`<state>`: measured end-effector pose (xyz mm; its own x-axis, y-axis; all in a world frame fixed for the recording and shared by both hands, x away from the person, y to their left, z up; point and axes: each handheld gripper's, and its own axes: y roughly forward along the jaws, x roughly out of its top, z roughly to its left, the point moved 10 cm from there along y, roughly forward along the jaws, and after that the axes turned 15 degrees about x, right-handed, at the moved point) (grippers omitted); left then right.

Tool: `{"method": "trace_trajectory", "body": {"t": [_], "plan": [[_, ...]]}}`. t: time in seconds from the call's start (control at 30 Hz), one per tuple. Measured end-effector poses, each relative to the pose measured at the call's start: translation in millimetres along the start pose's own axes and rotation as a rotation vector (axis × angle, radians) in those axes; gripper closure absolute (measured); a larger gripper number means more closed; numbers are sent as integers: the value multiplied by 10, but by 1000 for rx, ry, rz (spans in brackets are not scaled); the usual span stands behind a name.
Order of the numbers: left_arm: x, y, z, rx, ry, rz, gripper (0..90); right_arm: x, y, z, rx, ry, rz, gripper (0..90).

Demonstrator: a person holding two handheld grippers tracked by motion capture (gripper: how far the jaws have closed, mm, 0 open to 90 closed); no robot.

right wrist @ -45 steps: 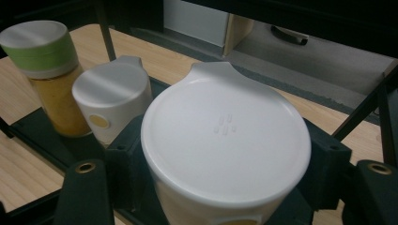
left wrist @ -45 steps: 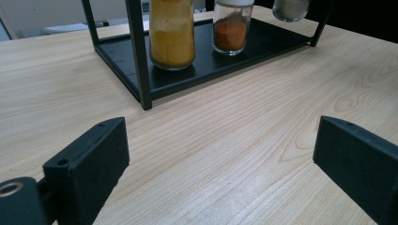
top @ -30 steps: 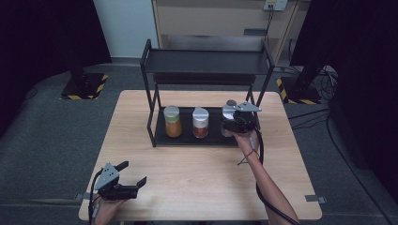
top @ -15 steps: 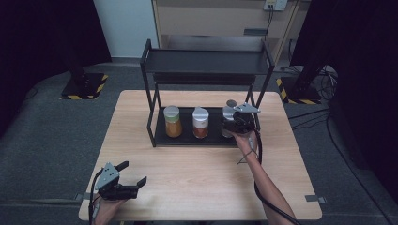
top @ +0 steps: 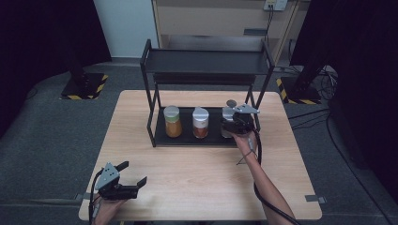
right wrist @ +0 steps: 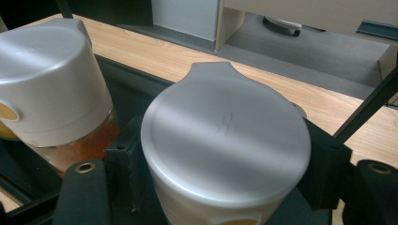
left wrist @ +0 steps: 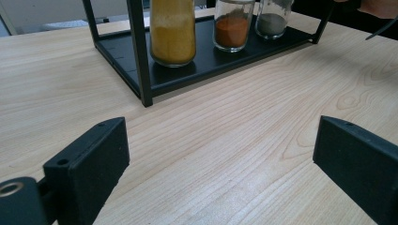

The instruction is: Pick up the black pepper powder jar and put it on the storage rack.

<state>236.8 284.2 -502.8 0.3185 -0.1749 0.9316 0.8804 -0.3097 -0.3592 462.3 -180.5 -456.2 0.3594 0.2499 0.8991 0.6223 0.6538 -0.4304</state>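
A black two-level rack (top: 206, 63) stands at the back of the wooden table (top: 197, 183). Its bottom shelf carries three spice jars with grey lids: a yellow one (top: 172, 122), an orange-red one (top: 200, 123) and a grey one (top: 226, 118). My right gripper (top: 229, 123) reaches into the shelf from the front. In the right gripper view its jaws press both sides of the grey jar's lid (right wrist: 225, 136), so my right gripper (right wrist: 225, 176) is shut on that jar. My left gripper (top: 133, 174) lies low at the table's front left, open and holding nothing (left wrist: 220, 159).
The rack's front left post (left wrist: 139, 51) stands between my left gripper and the yellow jar (left wrist: 172, 30). The orange-red jar's lid (right wrist: 44, 70) sits close beside the held jar. Bare wood (top: 197, 159) stretches in front of the rack. A cabinet (top: 220, 18) stands behind the table.
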Motion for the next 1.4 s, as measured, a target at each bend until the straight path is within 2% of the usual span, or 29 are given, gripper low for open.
{"method": "trace_trajectory", "body": {"t": [0.13, 0.3, 0.43, 0.57, 0.67, 1.0, 1.2, 1.4], "plan": [[-1, 3, 0, -1, 0, 1, 35, -28, -14, -23, 6, 9, -12, 308], [-1, 2, 0, 0, 1, 1, 35, -45, -11, -22, 8, -6, -11, 296], [-1, 1, 1, 1, 1, 1, 35, -77, 10, -31, 14, 0, 11, 247], [-2, 7, 1, -1, 0, 2, 35, -94, -13, -5, 21, -15, -13, 180], [-1, 6, -3, -1, 4, 2, 35, -65, -32, 35, 5, -52, -10, 147], [0, 7, -2, -2, 4, 2, 36, 48, -149, 43, 15, -59, -39, 131], [2, 7, -5, -4, 8, 3, 36, 178, -295, 88, 39, -86, -65, 129], [3, 11, -8, -6, 8, 4, 36, 311, -463, 149, 89, -103, -88, 130]]}}
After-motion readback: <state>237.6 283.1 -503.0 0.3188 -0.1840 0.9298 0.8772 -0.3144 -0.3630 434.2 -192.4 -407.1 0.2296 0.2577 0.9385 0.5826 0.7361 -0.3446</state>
